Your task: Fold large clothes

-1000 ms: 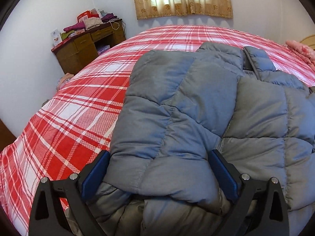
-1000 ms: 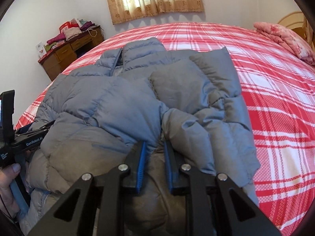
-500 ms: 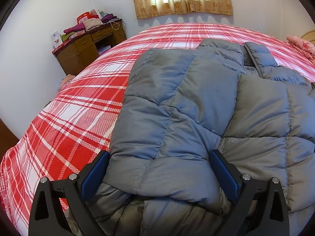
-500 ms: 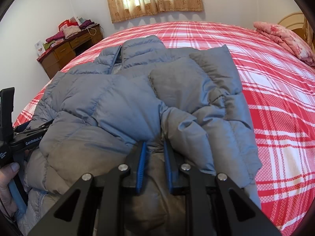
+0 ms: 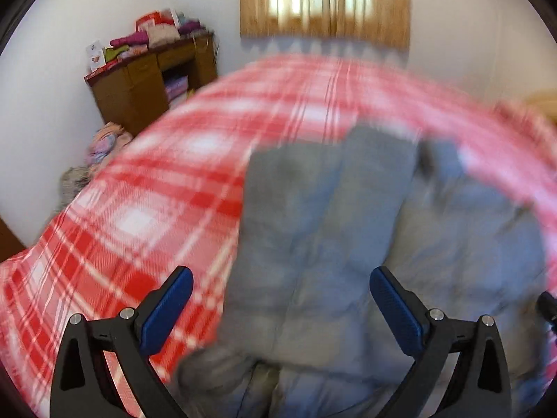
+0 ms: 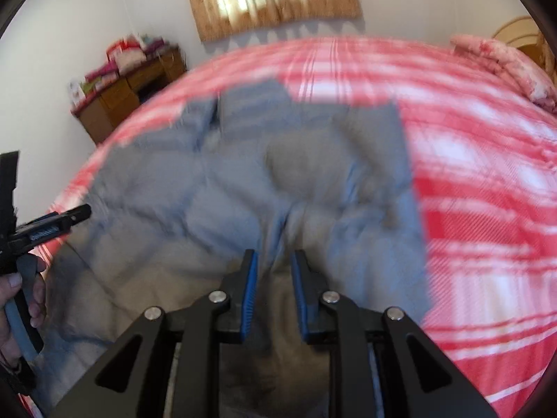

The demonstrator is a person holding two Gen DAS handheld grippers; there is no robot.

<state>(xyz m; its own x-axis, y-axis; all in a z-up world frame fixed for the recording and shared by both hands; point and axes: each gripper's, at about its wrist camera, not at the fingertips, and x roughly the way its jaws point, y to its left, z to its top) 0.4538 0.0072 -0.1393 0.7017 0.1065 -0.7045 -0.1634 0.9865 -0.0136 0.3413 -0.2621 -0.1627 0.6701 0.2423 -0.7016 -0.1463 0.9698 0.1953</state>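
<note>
Right wrist alone shows hand [image 6: 21, 299] w/ left gripper [image 6: 52, 224]; right gripper [image 6: 275, 261] opening over jacket [image 6: 243, 181].

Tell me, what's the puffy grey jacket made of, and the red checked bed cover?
The grey jacket looks like smooth, slightly shiny synthetic fabric with soft filling, since it bulges in stitched sections. The red checked cover looks like matte woven cloth; blur hides the weave.
</note>
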